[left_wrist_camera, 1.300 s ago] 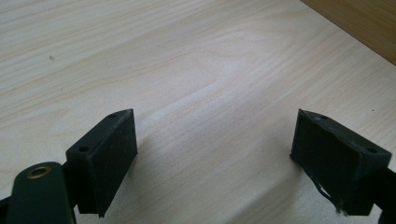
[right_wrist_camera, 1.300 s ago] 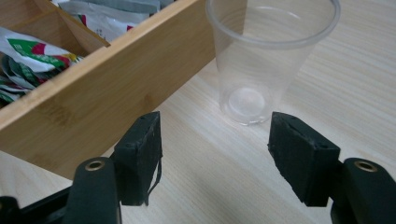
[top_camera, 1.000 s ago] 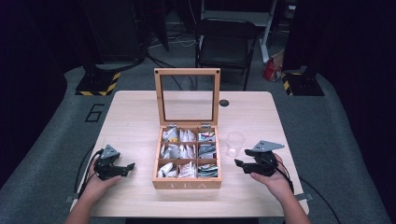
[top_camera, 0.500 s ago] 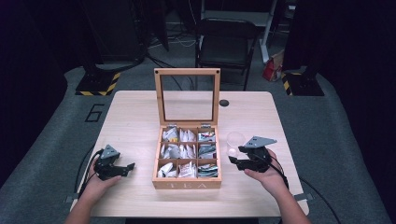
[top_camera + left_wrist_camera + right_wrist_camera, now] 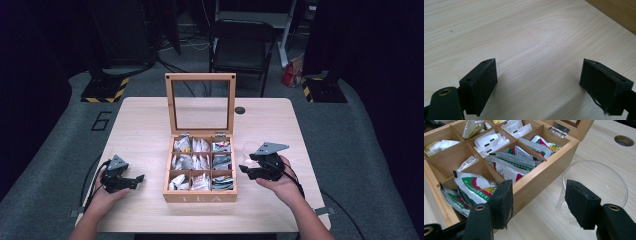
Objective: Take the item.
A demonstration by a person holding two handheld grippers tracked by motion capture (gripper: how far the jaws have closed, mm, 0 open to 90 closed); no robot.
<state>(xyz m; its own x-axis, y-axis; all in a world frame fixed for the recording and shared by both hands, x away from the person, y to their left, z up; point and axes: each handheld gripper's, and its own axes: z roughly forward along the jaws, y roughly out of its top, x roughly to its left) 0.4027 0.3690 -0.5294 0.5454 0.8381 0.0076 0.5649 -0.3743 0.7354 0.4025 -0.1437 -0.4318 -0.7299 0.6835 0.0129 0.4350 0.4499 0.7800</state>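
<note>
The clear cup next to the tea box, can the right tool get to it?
Probably yes. The right tool hangs open just in front of the cup, which stands free on the table beside the tea box. Nothing lies between them, though one jaw sits close to the box wall.

Pale matt wood-grain table (image 5: 145, 125); warm smooth wooden tea box (image 5: 541, 180) with shiny metal hinge (image 5: 560, 128); glossy printed sachets (image 5: 474, 186); clear smooth cup (image 5: 599, 182), plastic or glass; matt black gripper pads (image 5: 482, 80).
</note>
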